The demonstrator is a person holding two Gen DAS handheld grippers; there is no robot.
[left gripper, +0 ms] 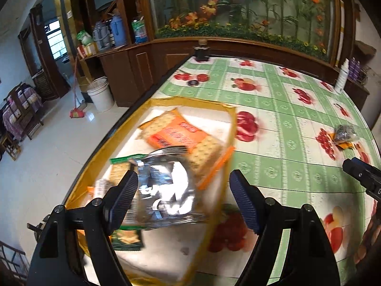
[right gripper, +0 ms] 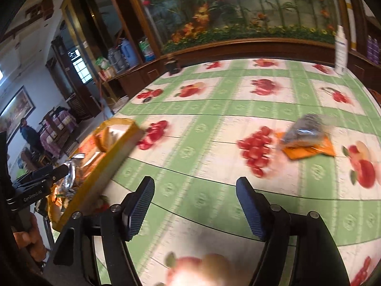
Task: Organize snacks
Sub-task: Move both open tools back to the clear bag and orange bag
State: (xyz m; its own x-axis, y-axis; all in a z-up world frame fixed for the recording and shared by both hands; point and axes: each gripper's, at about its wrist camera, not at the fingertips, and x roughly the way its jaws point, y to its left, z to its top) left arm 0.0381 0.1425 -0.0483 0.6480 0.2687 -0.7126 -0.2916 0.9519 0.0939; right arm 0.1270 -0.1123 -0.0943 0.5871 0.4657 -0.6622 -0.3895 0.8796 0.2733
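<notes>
My left tongs [left gripper: 183, 190] stand wide open over the yellow-rimmed tray [left gripper: 229, 128], gripping nothing; a silver foil snack bag [left gripper: 166, 188] blurs between the pads, and I cannot tell whether it is dropping or already lying in the tray. An orange cracker packet [left gripper: 181, 135] and a green cracker packet [left gripper: 126, 236] lie in the tray beside it. My right tongs [right gripper: 195, 205] are just as open and empty, hanging above the fruit-print cloth of the bench [right gripper: 214, 109], to the right of the tray. I judge this the release of one snack. The last loose ones, a dark bag on an orange packet [right gripper: 307, 135], lie well right of the tray, so my right tongs must next reach forward and close on them.
</notes>
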